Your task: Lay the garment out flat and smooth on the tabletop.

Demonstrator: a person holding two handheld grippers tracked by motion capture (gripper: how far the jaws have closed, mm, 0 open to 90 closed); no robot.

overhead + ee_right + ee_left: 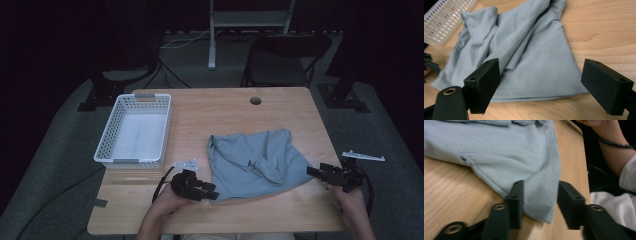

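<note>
Black jaws of the left hand-held gripper (539, 203) are standing partly apart around the near corner of the shirt (524, 157), its hem lying between them with no pad pressing on it, so nothing is being held there. Across the cloth, the right hand-held gripper (541, 86) is gaping wide at the opposite hem, empty too, jaws well clear of the fabric on either side.

Lying rumpled on the surface (280, 105), the shirt (255, 162) is sitting near the front edge, between the two hands; one gripper at each lower corner looks like a set-up for spreading or folding it, though that is a judgement.

Left of the shirt, a white basket (107, 145) is standing empty, well apart from the left gripper (212, 192) and likely where the cloth is going. Folds bunched in the shirt's middle are what is standing in the way of a flat fold. The right gripper (315, 172) is hovering just beside the cloth's edge.
</note>
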